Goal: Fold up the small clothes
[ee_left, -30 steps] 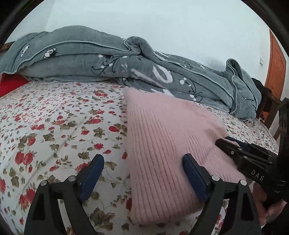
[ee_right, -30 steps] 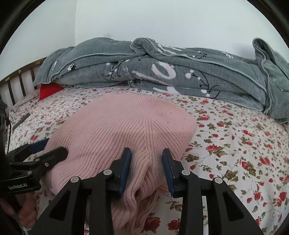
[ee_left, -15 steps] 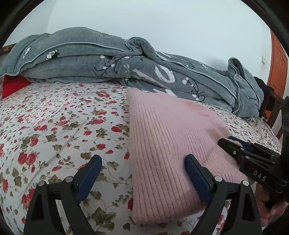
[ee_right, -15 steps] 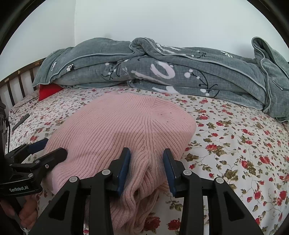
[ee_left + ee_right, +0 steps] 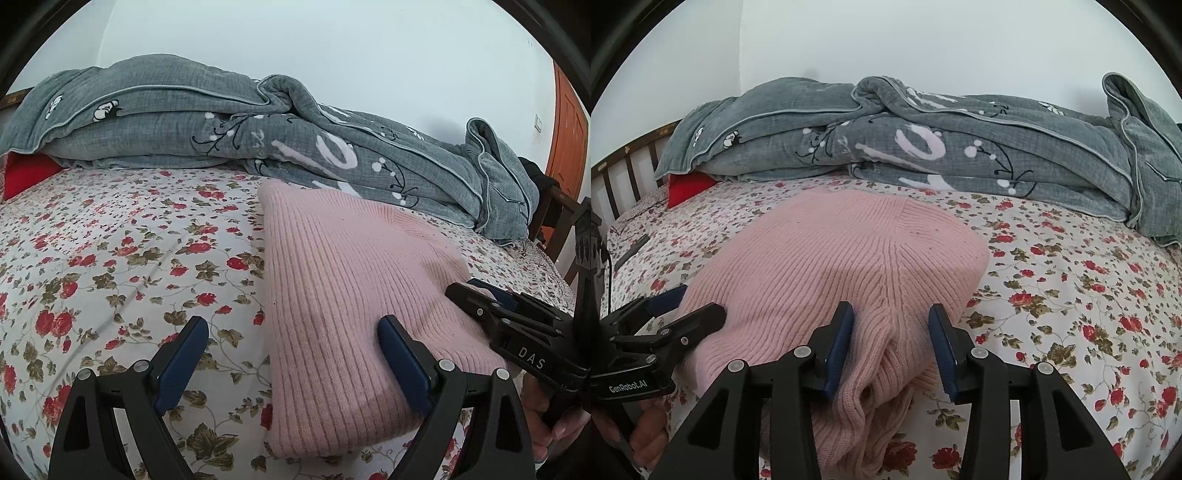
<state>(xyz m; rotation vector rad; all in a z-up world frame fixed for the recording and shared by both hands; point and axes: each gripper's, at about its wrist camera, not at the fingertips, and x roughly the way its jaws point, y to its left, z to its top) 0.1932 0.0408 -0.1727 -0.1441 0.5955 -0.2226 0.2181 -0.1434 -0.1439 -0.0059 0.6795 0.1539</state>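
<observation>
Floral sheet (image 5: 122,258) lies open leftward; grey quilt (image 5: 229,133) blocks behind

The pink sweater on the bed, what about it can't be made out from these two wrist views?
- Pink sweater, left wrist view: its near right corner is hidden behind the right tool.
- Right wrist view: its bunched near end runs under the right tool, whose jaws are opening, and off the bottom edge.
- Both views: sleeves and neckline are folded out of sight.
</observation>
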